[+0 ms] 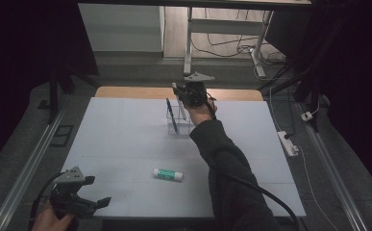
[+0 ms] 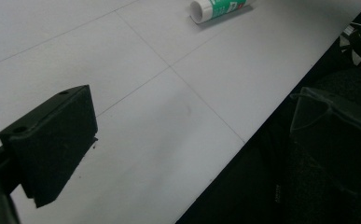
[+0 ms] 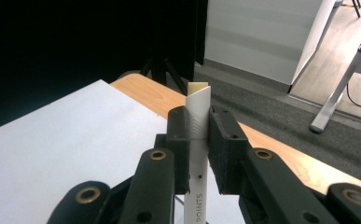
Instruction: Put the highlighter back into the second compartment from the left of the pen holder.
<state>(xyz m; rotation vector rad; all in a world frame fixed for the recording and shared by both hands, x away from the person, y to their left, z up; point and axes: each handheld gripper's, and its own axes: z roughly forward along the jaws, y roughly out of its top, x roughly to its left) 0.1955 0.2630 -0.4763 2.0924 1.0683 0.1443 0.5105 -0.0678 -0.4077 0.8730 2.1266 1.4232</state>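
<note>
High view, left to right: left gripper (image 1: 99, 201) low at the near-left worktop (image 1: 126, 144) corner, jaws spread, nothing between them. Glue stick (image 1: 168, 174) lies flat near the front middle, apart from both grippers. Clear holder (image 1: 179, 120) stands toward the far edge with a blue pen (image 1: 171, 115) leaning inside. Right gripper (image 1: 179, 92) hangs just above the holder, sleeve (image 1: 227, 163) reaching in from the near edge. Left gripper view: one black pad (image 2: 52, 144) over bare worktop, glue stick (image 2: 220, 9) far off. Right gripper view: right gripper (image 3: 199, 144) clamped on a white marker (image 3: 197, 140), upright, end poking above the pads.
</note>
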